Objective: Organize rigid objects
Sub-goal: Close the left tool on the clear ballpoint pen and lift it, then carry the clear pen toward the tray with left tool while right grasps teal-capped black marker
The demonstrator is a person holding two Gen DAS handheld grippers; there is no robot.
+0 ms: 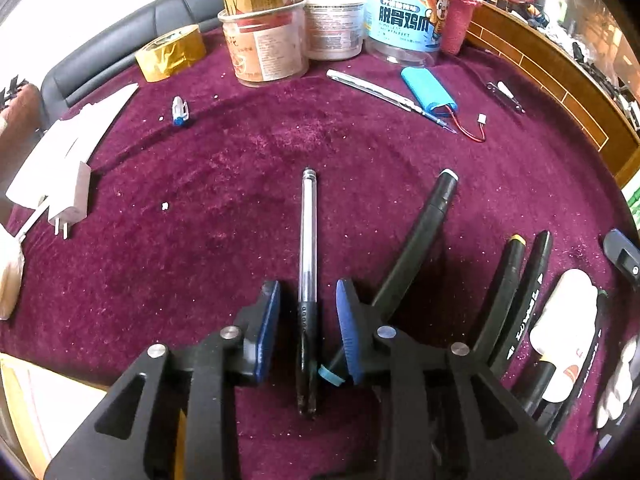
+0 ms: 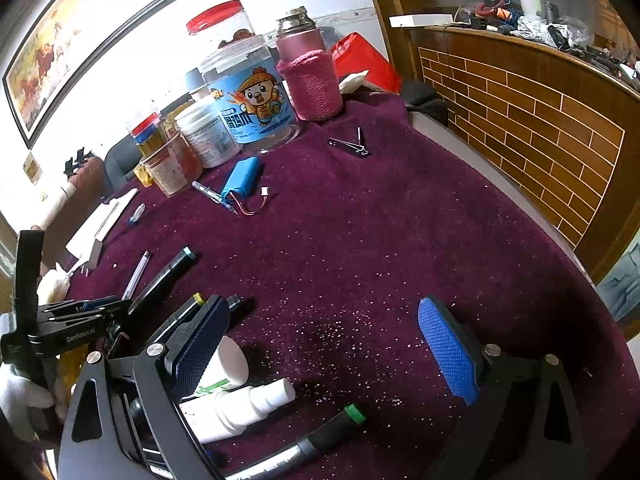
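A clear pen with a black grip (image 1: 308, 264) lies on the purple cloth (image 1: 240, 168) between the open fingers of my left gripper (image 1: 307, 332), which touch nothing. A long black marker (image 1: 416, 248) lies slanted just right of it, and two more markers (image 1: 516, 300) lie further right. In the right wrist view the same pen (image 2: 136, 274) and marker (image 2: 164, 280) lie at the left by the left gripper (image 2: 104, 306). My right gripper (image 2: 324, 356) is wide open and empty above bare cloth, with a white spray bottle (image 2: 240, 404) and a white tube (image 2: 228, 360) by its left finger.
Jars and tubs (image 1: 320, 28) stand at the back with a gold tape roll (image 1: 170, 54), a blue battery pack (image 1: 428, 90), a metal pen (image 1: 372, 90) and nail clippers (image 2: 350, 146). A white charger (image 1: 68, 196) lies left. A green-tipped marker (image 2: 320, 436) lies near the front.
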